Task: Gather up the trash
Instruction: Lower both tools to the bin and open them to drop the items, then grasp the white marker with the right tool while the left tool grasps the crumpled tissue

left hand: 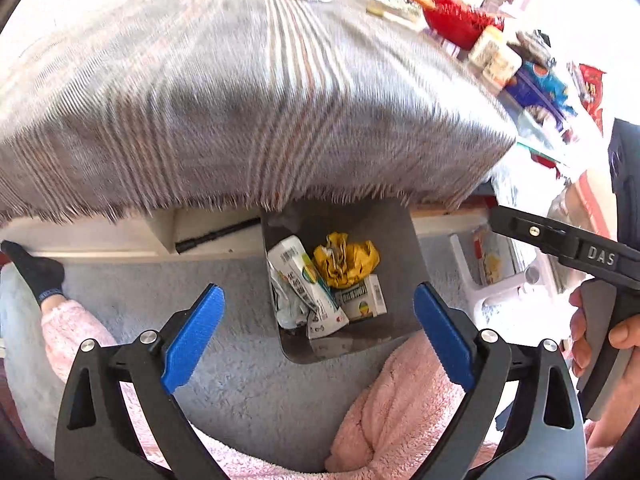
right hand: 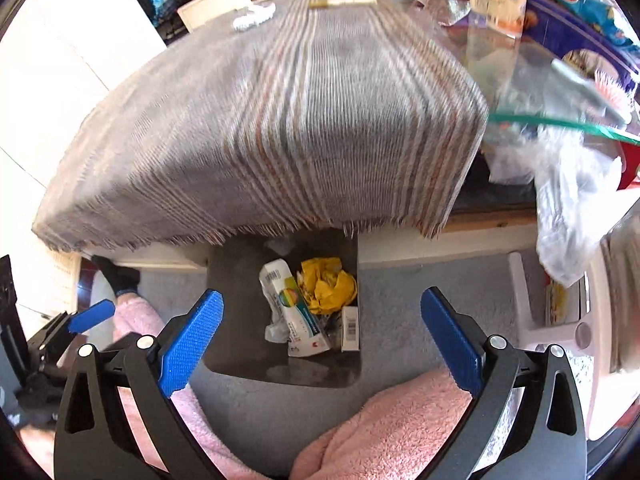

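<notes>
A grey striped cloth (left hand: 248, 92) covers the table in front of the seated person, its fringed edge hanging just over the near side, and a pale carpet (left hand: 240, 380) runs underneath. On the floor, half tucked under that fringe, stands a dark bin (left hand: 396, 248) between the person's pink-trousered knees. It already holds a crumpled yellow wrapper (left hand: 346, 258), a squashed white carton (left hand: 308, 288) and a small white box (left hand: 366, 300), all lying against each other.

Both tools hang above the bin with nothing in them. The left gripper (left hand: 320, 340) has its blue pads spread wide, and the right gripper (right hand: 320, 344) stands just as wide apart and empty. To my eye this is the pause between a drop and the next pick: the trash in the bin is dealt with, while more sits up on the table. A white crumpled tissue (right hand: 256, 16) and a slim pale stick-like item (right hand: 344, 1) lie on the far end of the cloth, well apart from the bin.

The next move seems to call for lifting a gripper clear of the overhanging fringe and reaching across the cloth to the far end. The middle of the cloth is bare, so there is good room there. The right edge is tighter: a clutter of packets (left hand: 536, 84) and a red bristly object (left hand: 460, 20) crowd that side, and a clear plastic bag (right hand: 568, 200) droops off the corner.
</notes>
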### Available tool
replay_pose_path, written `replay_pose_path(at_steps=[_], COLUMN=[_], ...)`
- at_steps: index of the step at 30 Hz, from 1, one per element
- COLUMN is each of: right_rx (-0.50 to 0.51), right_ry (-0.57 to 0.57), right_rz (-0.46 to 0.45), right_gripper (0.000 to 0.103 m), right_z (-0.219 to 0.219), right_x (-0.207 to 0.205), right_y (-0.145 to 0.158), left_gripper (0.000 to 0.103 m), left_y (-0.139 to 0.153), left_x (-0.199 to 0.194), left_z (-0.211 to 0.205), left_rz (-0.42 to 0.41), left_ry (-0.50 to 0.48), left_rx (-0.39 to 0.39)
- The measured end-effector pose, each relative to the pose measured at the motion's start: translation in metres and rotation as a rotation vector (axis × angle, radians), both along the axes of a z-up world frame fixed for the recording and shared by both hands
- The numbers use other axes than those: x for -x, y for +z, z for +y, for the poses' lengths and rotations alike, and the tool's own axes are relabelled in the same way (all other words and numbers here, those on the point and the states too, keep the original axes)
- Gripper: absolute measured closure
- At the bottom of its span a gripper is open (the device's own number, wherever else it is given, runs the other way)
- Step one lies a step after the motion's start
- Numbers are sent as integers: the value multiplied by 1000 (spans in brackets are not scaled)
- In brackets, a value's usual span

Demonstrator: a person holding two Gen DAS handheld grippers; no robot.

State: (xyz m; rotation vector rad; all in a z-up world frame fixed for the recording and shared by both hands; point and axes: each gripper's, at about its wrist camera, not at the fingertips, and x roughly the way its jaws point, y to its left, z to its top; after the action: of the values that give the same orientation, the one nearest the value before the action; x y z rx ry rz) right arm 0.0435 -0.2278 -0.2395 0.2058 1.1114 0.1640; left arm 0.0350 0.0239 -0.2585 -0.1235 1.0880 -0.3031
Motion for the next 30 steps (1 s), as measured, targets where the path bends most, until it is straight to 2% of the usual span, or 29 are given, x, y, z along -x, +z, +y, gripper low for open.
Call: replay_pose_path(at_steps=[6, 13, 17, 20, 21, 30], right_rx=[4, -2, 11, 41, 49, 60], right_ry=[-9, 10, 37, 69, 80, 118], right_rz=[-92, -151, -166, -171, -171, -140], right_gripper=[3, 4, 5, 17, 24, 36], right_z=[-14, -20, -21, -20, -20, -29], right_x=[-27, -93, -137, -166, -176, -282], right_y=[49, 78, 79, 77, 76, 56], left_gripper=[12, 12, 12, 13, 13, 14], left_y=[49, 93, 100, 101, 101, 93], left_x=[-36, -110, -153, -188, -196, -303], left_z=[19, 12, 3, -5, -7, -37], left_rz=[-70, -129, -133, -121, -118, -89], left_ry=[42, 53, 56, 56, 56, 87], left_rx=[25, -17, -18, -26, -28, -24])
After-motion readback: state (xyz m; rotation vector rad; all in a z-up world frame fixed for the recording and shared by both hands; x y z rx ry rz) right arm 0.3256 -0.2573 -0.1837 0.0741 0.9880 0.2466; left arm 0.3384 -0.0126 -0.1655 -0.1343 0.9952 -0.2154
